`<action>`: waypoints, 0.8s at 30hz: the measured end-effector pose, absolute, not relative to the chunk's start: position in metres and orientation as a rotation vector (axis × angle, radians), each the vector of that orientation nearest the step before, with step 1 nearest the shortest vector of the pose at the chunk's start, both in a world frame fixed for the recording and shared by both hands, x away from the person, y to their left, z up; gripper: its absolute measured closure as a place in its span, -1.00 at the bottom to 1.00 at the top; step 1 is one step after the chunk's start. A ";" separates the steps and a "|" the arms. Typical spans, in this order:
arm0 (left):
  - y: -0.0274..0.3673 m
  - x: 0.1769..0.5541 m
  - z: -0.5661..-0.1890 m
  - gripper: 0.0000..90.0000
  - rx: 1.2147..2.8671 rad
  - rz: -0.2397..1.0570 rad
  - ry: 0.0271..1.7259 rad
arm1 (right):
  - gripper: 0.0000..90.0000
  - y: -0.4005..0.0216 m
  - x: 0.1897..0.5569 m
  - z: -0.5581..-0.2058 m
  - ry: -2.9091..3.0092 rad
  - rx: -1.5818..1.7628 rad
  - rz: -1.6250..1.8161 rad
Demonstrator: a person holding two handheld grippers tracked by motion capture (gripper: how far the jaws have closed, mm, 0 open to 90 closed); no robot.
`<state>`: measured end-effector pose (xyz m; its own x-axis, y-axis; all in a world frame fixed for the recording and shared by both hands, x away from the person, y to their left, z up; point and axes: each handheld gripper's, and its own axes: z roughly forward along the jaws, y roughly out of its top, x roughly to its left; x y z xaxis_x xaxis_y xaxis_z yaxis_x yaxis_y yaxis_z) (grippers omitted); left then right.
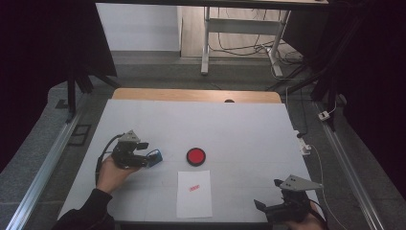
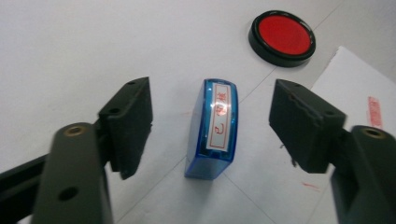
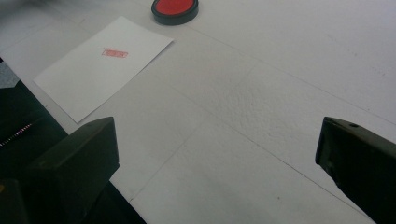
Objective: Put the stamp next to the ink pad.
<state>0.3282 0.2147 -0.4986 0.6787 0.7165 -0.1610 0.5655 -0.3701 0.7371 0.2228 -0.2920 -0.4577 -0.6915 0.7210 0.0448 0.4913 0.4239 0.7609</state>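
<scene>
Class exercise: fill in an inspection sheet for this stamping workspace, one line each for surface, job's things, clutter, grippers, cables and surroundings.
Surface: white-covered table, wooden far edge bare.
Job's things: blue translucent plastic stamp lying on the table between the left gripper's fingers, untouched; round black-rimmed red ink pad beside it; white paper sheet bearing one red imprint.
Clutter: nothing seen.
Grippers: left gripper open around the stamp; right gripper open, nothing between its fingers, at the near right corner.
Cables: black cable trails from the left gripper; loose wires on the floor beyond.
Surroundings: grey floor, white-framed desk behind, black curtains at both sides.
</scene>
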 end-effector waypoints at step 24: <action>0.220 0.275 -0.464 -0.91 2.003 0.211 1.022 | -1.00 -0.293 0.223 -0.457 2.392 1.057 1.143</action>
